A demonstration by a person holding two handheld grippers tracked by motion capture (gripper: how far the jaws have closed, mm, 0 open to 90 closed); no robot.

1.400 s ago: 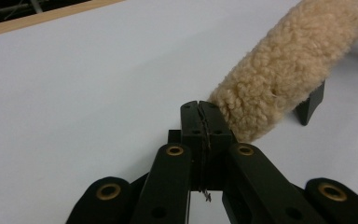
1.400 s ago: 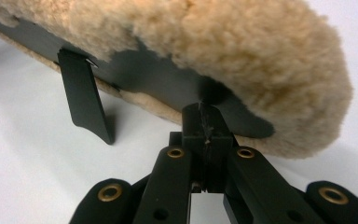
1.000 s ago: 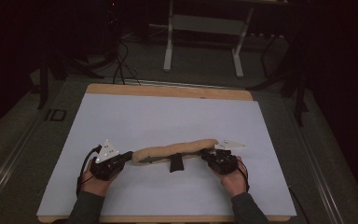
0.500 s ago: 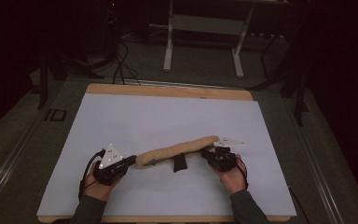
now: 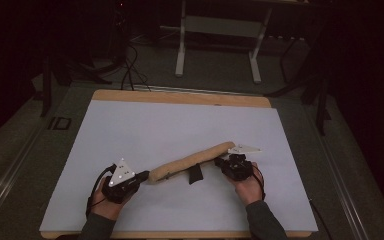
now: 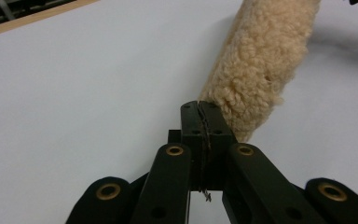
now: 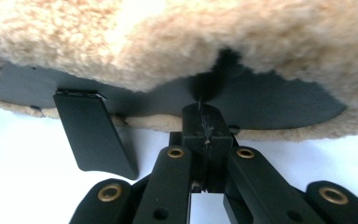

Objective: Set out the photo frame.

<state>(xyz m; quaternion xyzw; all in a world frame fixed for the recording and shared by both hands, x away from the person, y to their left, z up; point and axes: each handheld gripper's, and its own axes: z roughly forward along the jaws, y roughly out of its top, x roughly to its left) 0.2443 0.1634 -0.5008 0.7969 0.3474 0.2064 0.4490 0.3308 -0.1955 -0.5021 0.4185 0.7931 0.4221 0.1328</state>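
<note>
A long tan fleece pad (image 5: 190, 161) lies slanted across the near part of the white mat (image 5: 180, 120). A black tab (image 5: 195, 174) hangs from its middle. My left gripper (image 5: 142, 176) is shut at the pad's near left end; in the left gripper view the jaws (image 6: 200, 112) meet at the fleece pad (image 6: 261, 60) edge. My right gripper (image 5: 223, 161) is at the far right end. In the right gripper view it (image 7: 200, 112) is shut on the black lining edge under the fleece pad (image 7: 177, 42), with the tab (image 7: 95, 135) to its left.
The mat covers a wooden table with a bare strip (image 5: 180, 96) along the far edge. Beyond the table a white metal stand (image 5: 182, 45) and cables (image 5: 130, 70) sit on the dark floor. The surroundings are dim.
The left gripper has shifted nearer the table's front and slightly right, and the right gripper moved a little farther away. The pad now slants more steeply.
</note>
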